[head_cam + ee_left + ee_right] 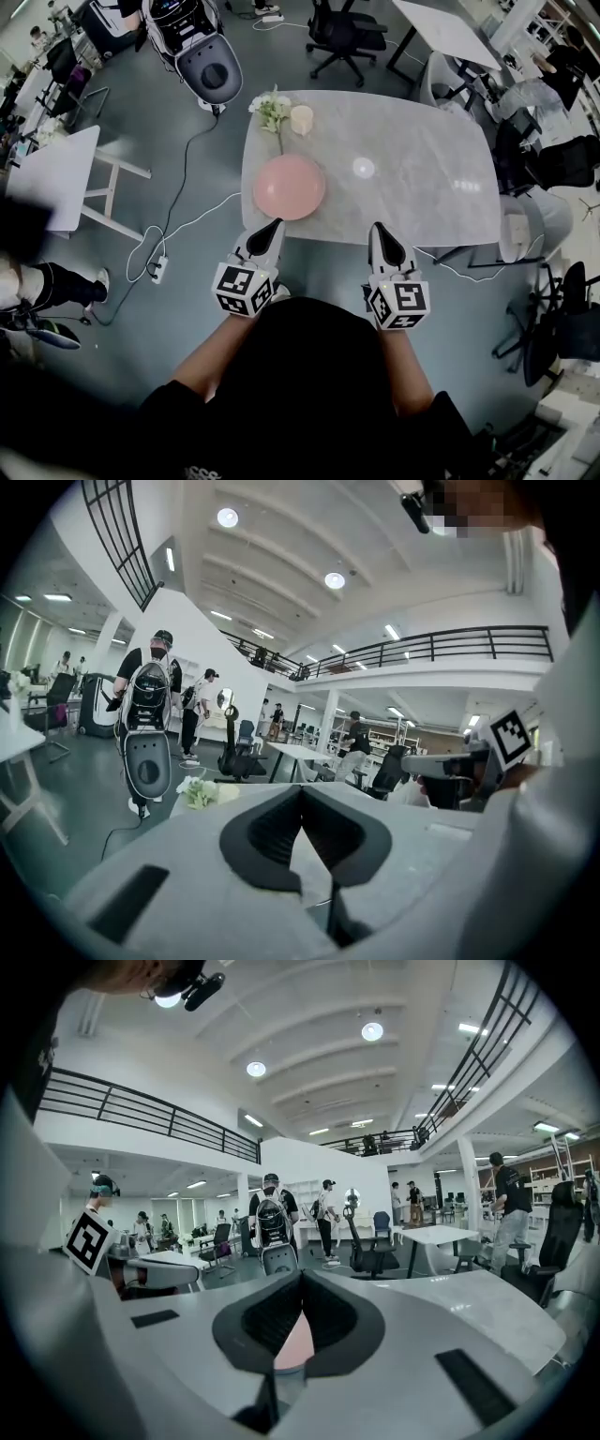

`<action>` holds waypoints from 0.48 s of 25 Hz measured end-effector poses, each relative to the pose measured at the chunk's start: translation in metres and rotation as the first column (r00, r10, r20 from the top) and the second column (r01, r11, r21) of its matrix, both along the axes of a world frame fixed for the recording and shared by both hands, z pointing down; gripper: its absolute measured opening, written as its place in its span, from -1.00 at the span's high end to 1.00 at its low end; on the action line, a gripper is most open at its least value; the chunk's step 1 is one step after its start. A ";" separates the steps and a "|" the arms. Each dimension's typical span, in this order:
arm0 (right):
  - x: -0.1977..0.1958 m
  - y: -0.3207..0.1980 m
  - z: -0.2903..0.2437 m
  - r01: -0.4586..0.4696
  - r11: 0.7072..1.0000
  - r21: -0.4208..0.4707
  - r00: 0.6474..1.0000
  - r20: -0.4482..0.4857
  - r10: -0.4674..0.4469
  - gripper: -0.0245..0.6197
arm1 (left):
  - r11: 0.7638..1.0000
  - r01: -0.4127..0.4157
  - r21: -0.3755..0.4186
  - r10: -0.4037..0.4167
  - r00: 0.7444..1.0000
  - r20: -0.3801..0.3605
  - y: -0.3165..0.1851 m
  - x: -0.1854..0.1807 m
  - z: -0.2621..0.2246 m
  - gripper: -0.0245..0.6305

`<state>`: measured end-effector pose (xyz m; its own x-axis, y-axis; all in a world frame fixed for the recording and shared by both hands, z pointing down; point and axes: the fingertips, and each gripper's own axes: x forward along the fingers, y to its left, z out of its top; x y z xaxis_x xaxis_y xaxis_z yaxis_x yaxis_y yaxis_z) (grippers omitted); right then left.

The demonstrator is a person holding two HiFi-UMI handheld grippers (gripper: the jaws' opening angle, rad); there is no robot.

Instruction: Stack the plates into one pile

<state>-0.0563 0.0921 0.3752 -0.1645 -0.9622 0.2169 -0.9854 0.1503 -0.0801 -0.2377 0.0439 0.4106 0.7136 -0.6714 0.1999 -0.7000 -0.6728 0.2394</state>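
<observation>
Head view: pink plates sit near the table's front edge, just beyond my left gripper and right gripper. Left gripper view: jaws together, empty. Right gripper view: likewise, pink showing beyond. Probably stiff, slick, breakable; I'd pinch the rim.

White flowers beside cream candle at marble table far edge; office chair beyond.

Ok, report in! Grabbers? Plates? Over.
Left gripper shut, empty. Right gripper shut, empty. Pink plate on table, just ahead of them. Flowers, candle behind it, not in the way.
</observation>
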 end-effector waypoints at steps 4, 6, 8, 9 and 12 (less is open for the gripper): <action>0.012 0.006 0.001 0.004 1.000 -0.008 1.000 0.001 -0.004 0.89 | 1.000 0.003 0.011 -0.003 1.000 0.002 0.008 0.011 -0.003 0.88; 0.017 0.008 0.001 0.007 1.000 -0.010 1.000 0.003 -0.007 0.89 | 1.000 0.015 0.010 -0.015 1.000 0.004 0.010 0.013 -0.003 0.88; 0.021 0.011 0.002 0.016 1.000 -0.014 1.000 0.004 -0.016 0.89 | 1.000 0.025 0.006 -0.026 1.000 0.007 0.013 0.015 -0.001 0.88; 0.022 0.013 0.003 0.022 1.000 -0.018 1.000 0.004 -0.022 0.89 | 1.000 0.029 0.003 -0.029 1.000 0.008 0.015 0.016 0.000 0.88; 0.027 0.018 0.005 0.037 0.999 -0.029 0.999 0.002 -0.037 0.89 | 0.999 0.043 -0.009 -0.043 0.999 0.011 0.019 0.020 0.004 0.88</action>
